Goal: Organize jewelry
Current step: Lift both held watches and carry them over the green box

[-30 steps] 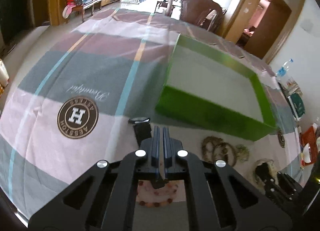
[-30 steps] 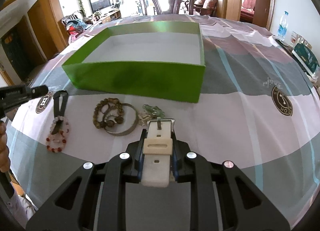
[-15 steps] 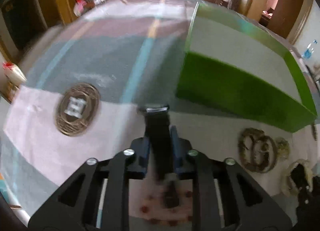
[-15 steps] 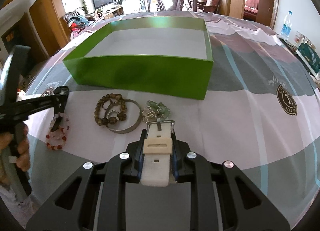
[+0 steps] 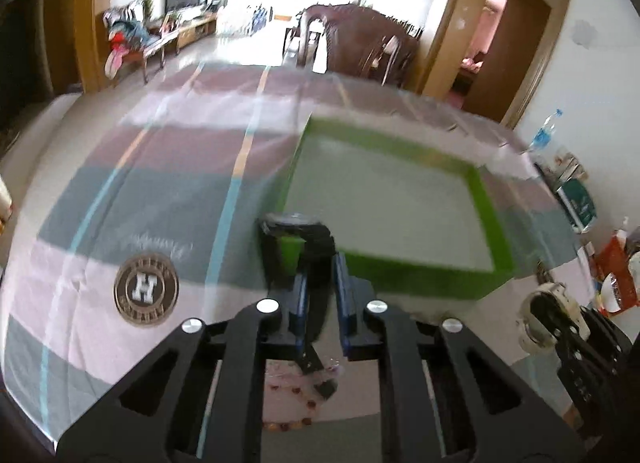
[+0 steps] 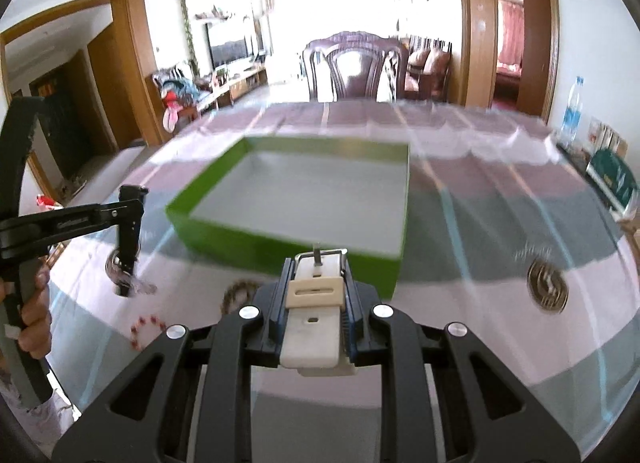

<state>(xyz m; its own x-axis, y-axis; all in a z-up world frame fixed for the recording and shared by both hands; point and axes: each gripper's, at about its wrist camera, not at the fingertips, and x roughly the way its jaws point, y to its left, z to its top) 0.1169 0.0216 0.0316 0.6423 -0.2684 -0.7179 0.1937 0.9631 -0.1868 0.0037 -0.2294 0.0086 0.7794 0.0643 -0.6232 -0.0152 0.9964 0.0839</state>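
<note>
Left gripper (image 5: 319,283) clenched on black watch (image 5: 298,237), right gripper (image 6: 316,295) on white watch (image 6: 316,319), both lifted since a second ago, box (image 6: 288,239) at 12 o'clock; risk: black watch, seemingly pinched by strap only, swings, catches the wall, drops short.

Letter "H" in round emblem (image 5: 146,289), on tablecloth (image 5: 120,191)
</note>
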